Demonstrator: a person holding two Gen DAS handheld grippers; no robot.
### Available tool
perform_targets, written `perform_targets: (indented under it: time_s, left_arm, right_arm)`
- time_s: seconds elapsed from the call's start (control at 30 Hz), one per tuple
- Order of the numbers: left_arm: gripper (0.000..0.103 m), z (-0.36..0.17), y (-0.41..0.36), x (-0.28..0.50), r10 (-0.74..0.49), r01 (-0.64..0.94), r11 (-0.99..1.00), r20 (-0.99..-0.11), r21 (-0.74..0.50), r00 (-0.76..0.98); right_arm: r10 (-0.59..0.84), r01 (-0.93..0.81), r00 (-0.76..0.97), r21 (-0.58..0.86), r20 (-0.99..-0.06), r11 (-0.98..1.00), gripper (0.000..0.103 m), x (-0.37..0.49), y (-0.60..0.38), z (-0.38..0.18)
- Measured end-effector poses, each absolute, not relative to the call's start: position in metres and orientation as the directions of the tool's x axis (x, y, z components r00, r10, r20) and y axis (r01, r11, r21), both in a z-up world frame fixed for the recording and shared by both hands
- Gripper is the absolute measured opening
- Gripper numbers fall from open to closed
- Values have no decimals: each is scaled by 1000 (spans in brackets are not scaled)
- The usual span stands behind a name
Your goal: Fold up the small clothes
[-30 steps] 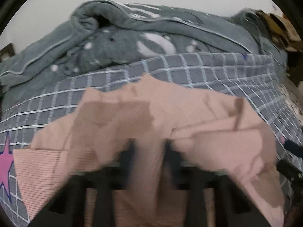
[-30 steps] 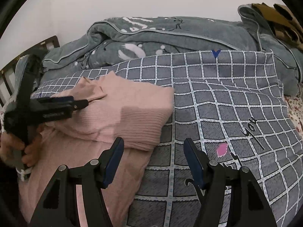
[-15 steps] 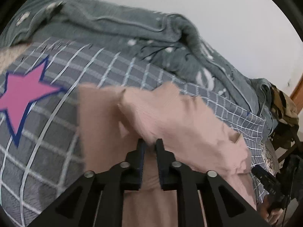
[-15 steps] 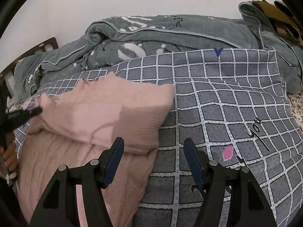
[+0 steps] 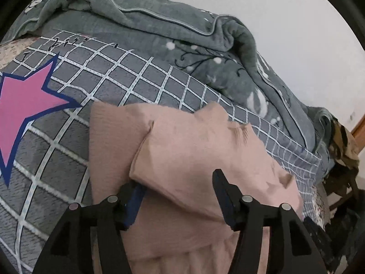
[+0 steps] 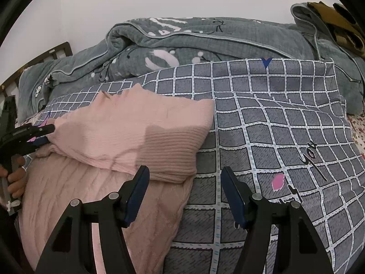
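A pink knit garment [image 6: 127,141] lies folded over on the checked bedsheet [image 6: 285,123]; its ribbed cuff end [image 6: 168,157] points right. It also shows in the left wrist view [image 5: 194,155]. My left gripper [image 5: 178,189] is open, its jaws wide apart around the folded layer's left edge; it appears at the far left of the right wrist view [image 6: 43,132]. My right gripper [image 6: 184,182] is open and empty, just above the garment's right edge near the cuff.
A rumpled grey quilt [image 6: 205,43] lies along the back of the bed against the white wall. A pink star print [image 5: 25,111] marks the sheet at left. A brown patterned cloth [image 6: 337,22] lies at the far right. A wooden bed frame [image 6: 45,54] shows at back left.
My left gripper, shut on the pink layer before, has opened and let the fold drop onto the garment. The right gripper has stayed open and almost still.
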State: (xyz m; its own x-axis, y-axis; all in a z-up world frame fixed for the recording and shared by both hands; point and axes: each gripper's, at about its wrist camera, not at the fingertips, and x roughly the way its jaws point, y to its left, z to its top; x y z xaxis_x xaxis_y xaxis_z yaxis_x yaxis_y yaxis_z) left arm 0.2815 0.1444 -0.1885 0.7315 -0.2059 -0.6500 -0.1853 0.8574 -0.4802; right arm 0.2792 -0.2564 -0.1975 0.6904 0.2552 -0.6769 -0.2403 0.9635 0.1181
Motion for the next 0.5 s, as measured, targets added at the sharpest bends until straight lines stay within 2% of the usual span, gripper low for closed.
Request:
perform_targets:
  time_s: [0.07, 0.1, 0.13, 0.2, 0.33, 0.5]
  left_arm:
    - [36, -187, 145, 286, -178, -216, 851, -651, -478, 737]
    - [11, -185, 145, 290, -166, -231, 850, -656, -474, 736]
    - [6, -181, 144, 297, -177, -222, 853, -661, -472, 729]
    - [6, -168, 142, 298, -202, -173, 859, -629, -482, 751]
    - [6, -126, 145, 279, -199, -108, 849, -502, -518, 842]
    - [6, -101, 149, 264, -224, -47, 839, -423, -542, 878]
  right_arm:
    - [255, -243, 689, 115, -678, 963, 64, 278, -255, -198]
    - [257, -246, 688, 114, -679, 962, 64, 279, -255, -198]
    - [259, -250, 686, 114, -679, 961, 64, 279, -253, -198]
    - [265, -265, 683, 107, -680, 958, 64, 280, -250, -198]
    - [264, -312, 671, 60, -693, 948, 64, 280, -233, -201]
    - [200, -300, 645, -3, -738, 954, 64, 293, -216, -214]
